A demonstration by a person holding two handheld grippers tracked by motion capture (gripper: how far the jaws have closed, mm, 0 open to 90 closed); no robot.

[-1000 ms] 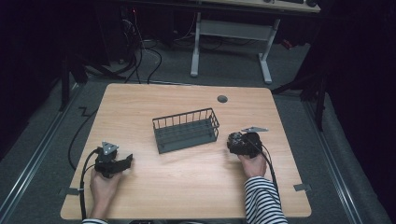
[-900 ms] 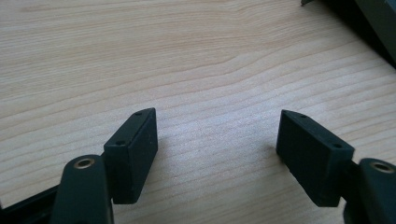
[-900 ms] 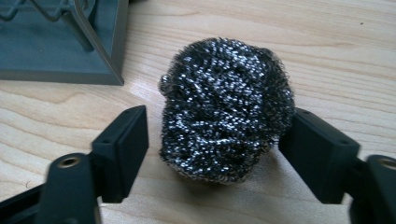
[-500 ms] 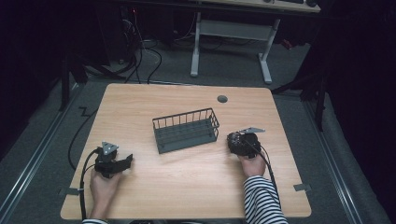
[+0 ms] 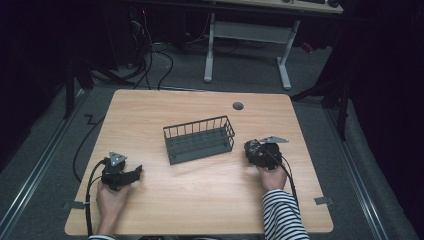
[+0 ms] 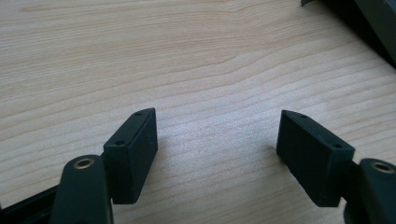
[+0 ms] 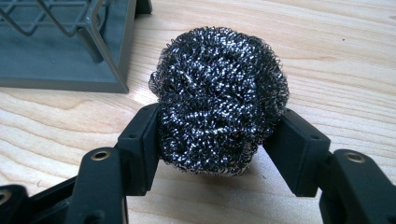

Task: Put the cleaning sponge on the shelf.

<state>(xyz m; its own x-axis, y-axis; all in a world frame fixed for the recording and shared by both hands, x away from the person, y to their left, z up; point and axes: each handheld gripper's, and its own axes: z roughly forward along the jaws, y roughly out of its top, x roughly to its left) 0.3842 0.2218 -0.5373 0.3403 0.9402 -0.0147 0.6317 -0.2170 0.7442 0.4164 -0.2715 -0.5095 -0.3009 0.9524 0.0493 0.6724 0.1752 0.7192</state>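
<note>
The right gripper point(image 7: 217, 140) has its two black jaws pressed against the sides of a ball of steel wool point(image 7: 218, 98), one jaw on each flank, and the wire mesh bulges above and ahead of them. These jaws have just been closing, with the scourer between them. The ball sits low on the desk point(image 7: 345, 60); whether it rests on the wood or is lifted slightly is hard to tell from this close. Beyond the jaws and off to their left stands a grey wire basket point(image 7: 70, 51), near the steel wool but apart from it. From the high view the same gripper point(image 5: 252, 151) lies just beside the basket's point(image 5: 199, 140) right end, with the person's striped sleeve point(image 5: 282, 215) behind it.

The left gripper point(image 6: 217, 140) has its jaws spread wide, with bare desk wood between them. In the high view it point(image 5: 135, 172) rests well apart from the basket.
</note>
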